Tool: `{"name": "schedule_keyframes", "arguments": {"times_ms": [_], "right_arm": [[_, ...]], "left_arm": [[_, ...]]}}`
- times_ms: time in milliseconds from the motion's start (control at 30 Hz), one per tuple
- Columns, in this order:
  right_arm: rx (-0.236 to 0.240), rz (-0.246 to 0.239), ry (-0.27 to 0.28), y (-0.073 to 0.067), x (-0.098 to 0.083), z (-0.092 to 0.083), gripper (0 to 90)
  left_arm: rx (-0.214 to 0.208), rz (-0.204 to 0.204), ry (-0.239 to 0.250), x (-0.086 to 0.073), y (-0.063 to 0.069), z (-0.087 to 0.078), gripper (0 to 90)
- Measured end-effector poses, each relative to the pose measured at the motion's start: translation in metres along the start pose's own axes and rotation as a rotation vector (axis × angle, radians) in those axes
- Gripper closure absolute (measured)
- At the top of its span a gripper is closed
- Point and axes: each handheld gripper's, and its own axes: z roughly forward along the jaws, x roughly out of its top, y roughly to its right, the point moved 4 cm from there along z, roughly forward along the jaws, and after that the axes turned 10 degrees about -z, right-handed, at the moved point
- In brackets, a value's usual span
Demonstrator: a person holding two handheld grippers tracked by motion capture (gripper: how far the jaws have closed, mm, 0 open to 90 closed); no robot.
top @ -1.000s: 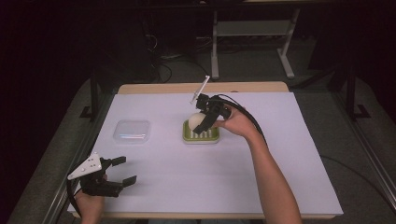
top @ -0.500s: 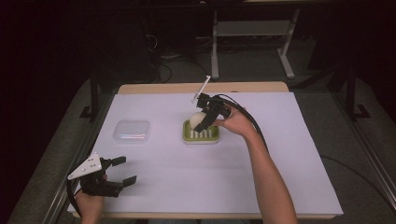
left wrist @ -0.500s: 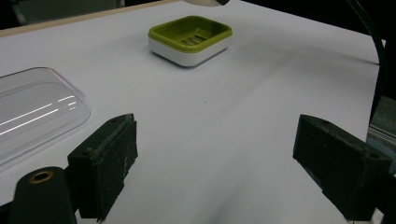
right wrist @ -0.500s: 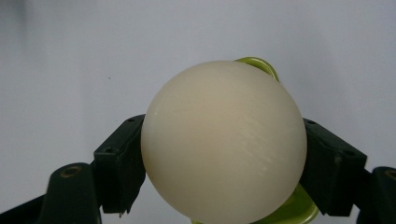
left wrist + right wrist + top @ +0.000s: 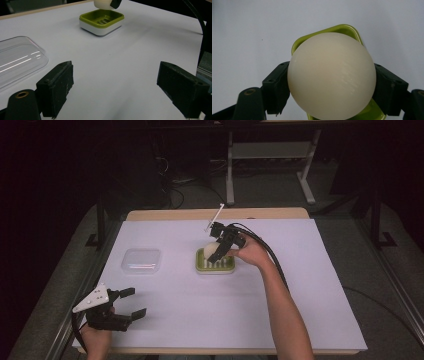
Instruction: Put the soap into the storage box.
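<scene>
Right gripper holds a cream soap bar, rounded like an egg, above the green soap dish. In the right gripper view both jaws press on the bar's left and right flanks, spread about as wide as the bar itself; the dish's rim shows behind and below it. In the left gripper view the bar hangs just over the dish with a gap under it, so it is not seated.

Left gripper rests at the near left edge of the white table sheet, jaws wide apart with nothing between them. The clear plastic lid lies flat on the sheet, left of the dish and apart from it.

Judgement: the bar is either being placed in or lifted from the dish; the frames cannot settle which.

Risks:
1. The bar is smooth and curved, and the 2 pads touch only small patches. A tilt or a slack squeeze could let it squirt out and roll across the sheet.
2. Releasing off-centre could leave it on the rim, from where it would tip out.
3. A hard press down could shift the light dish.
</scene>
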Motion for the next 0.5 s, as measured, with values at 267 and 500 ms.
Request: {"name": "schedule_keyframes", "arguments": {"times_ms": [267,500], "right_arm": [[0.005,0.015,-0.01,0.002,-0.002,0.005,23.1],[0.011,0.024,-0.035,0.004,-0.007,0.011,23.1]], "left_arm": [[0.0,0.007,0.0,0.0,0.0,0.0,13.1],[-0.001,0.005,0.0,0.0,0.0,0.0,13.1]]}}
